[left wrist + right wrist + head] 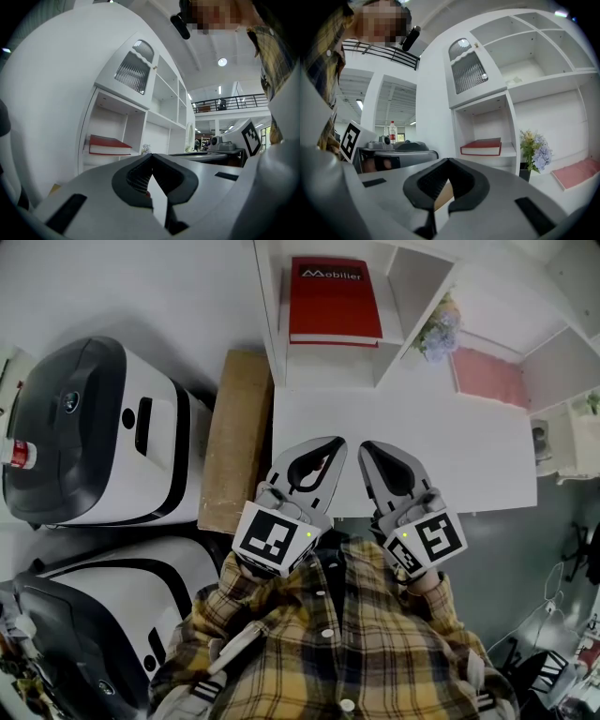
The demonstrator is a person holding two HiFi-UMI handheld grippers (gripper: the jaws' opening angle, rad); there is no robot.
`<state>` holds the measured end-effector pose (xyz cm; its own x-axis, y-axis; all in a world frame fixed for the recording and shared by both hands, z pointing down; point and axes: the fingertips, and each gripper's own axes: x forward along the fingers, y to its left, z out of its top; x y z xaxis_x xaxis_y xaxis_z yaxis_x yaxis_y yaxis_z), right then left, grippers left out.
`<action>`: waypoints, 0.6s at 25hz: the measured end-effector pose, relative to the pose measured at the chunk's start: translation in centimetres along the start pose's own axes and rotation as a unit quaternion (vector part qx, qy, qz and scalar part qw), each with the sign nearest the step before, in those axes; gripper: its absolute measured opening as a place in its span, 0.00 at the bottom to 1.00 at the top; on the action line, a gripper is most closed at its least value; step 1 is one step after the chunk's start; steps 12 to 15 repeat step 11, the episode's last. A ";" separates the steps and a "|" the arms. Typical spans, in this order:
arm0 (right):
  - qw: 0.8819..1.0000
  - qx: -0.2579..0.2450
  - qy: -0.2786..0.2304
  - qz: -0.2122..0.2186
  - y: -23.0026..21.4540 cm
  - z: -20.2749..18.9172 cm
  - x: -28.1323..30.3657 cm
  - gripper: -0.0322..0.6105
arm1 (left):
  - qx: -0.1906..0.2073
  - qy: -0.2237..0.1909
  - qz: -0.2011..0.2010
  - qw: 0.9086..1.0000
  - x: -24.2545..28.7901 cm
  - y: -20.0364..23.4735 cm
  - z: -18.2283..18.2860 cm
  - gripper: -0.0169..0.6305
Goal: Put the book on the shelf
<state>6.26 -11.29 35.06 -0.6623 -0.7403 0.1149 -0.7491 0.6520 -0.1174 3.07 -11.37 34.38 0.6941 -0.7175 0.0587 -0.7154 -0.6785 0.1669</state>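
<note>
Red and lying flat, the book (334, 298) sits in the lower left compartment of the white shelf (269, 324), whose upper tiers are cut off in the head view. Which side its spine faces is hard to make out. With the cover upward, its long axis runs front to back, title end toward the rear wall and white page edge facing outward. Left gripper (335, 444) and right gripper (367, 448) are both clenched on nothing above the white table (450, 446), well apart from the book.
</note>
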 end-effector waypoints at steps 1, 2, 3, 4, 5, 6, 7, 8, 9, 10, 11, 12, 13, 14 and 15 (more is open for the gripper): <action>1.000 0.001 0.000 0.002 0.0 0.0 0.0 0.08 | 0.000 -0.001 0.001 1.000 0.0 0.1 0.1 0.05; 1.000 0.002 0.000 0.003 -0.1 0.0 0.0 0.08 | -0.002 -0.003 0.002 1.000 0.0 0.2 0.1 0.05; 1.000 0.002 0.000 0.003 -0.1 0.0 0.1 0.08 | -0.003 -0.005 0.002 1.000 0.0 0.3 0.2 0.05; 1.000 0.002 0.000 0.004 -0.1 0.0 0.1 0.08 | -0.005 -0.006 0.002 1.000 0.0 0.3 0.2 0.05; 1.000 0.002 -0.001 0.004 -0.1 0.1 0.1 0.08 | -0.004 -0.006 0.002 1.000 0.0 0.4 0.2 0.05; 1.000 0.001 -0.001 0.004 -0.2 0.1 0.1 0.08 | -0.002 -0.005 0.001 1.000 0.0 0.4 0.2 0.05; 1.000 0.001 -0.001 0.004 -0.2 0.1 0.2 0.08 | 0.001 -0.004 0.000 1.000 0.0 0.4 0.2 0.05; 1.000 0.001 -0.001 0.004 -0.2 0.1 0.2 0.08 | 0.004 -0.003 -0.003 1.000 0.0 0.4 0.2 0.05; 1.000 0.001 -0.001 0.005 -0.2 0.2 0.3 0.08 | 0.008 -0.002 -0.005 1.000 0.0 0.4 0.2 0.05; 1.000 0.001 -0.002 0.005 -0.3 0.2 0.3 0.08 | 0.011 -0.001 -0.009 1.000 0.0 0.3 0.2 0.05; 1.000 0.002 -0.003 0.006 -0.3 0.2 0.3 0.08 | 0.015 -0.001 -0.012 1.000 0.0 0.2 0.2 0.05; 1.000 0.002 -0.003 0.006 -0.3 0.2 0.3 0.08 | 0.015 -0.001 -0.012 1.000 0.0 0.2 0.2 0.05; 1.000 0.002 -0.003 0.006 -0.3 0.2 0.3 0.08 | 0.015 -0.001 -0.012 1.000 0.0 0.2 0.2 0.05; 1.000 0.002 -0.003 0.006 -0.3 0.2 0.3 0.08 | 0.015 -0.001 -0.012 1.000 0.0 0.2 0.2 0.05; 1.000 0.002 -0.003 0.006 -0.3 0.2 0.3 0.08 | 0.015 -0.001 -0.012 1.000 0.0 0.2 0.2 0.05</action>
